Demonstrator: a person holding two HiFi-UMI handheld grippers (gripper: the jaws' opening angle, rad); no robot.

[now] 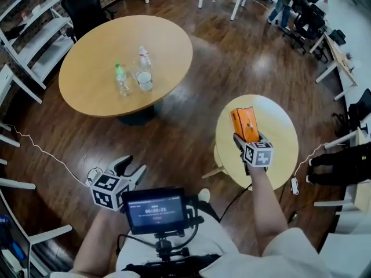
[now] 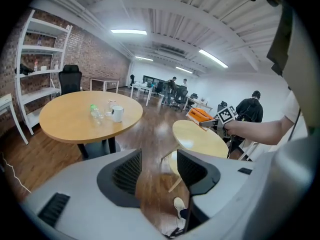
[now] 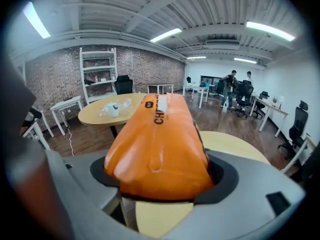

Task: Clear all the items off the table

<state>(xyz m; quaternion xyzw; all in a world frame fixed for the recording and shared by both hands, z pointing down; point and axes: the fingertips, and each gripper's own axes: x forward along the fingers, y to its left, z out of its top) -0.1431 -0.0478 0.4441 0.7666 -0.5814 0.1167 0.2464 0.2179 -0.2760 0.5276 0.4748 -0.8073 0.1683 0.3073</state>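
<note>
Open-plan office w/ loft look: brick wall (image 3: pixel 55 74), white shelf unit (image 3: pixel 97 82), black swivel chair (image 1: pixel 84 4), big round table (image 1: pixel 87 91), wood floor (image 1: pixel 191 120). Far end: white desks (image 3: pixel 197 87) & ppl at workstations (image 2: pixel 173 86) (ceiling strip lights (image 2: pixel 129 32) too).

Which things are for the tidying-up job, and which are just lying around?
For the job: orange plastic snack bag, gripped by the right gripper; small round wooden table below it; probably the green-capped bottle, clear bottle and white mug on the big round table.
Just lying about: black office chair; white metal shelf; white floor cable.
</note>
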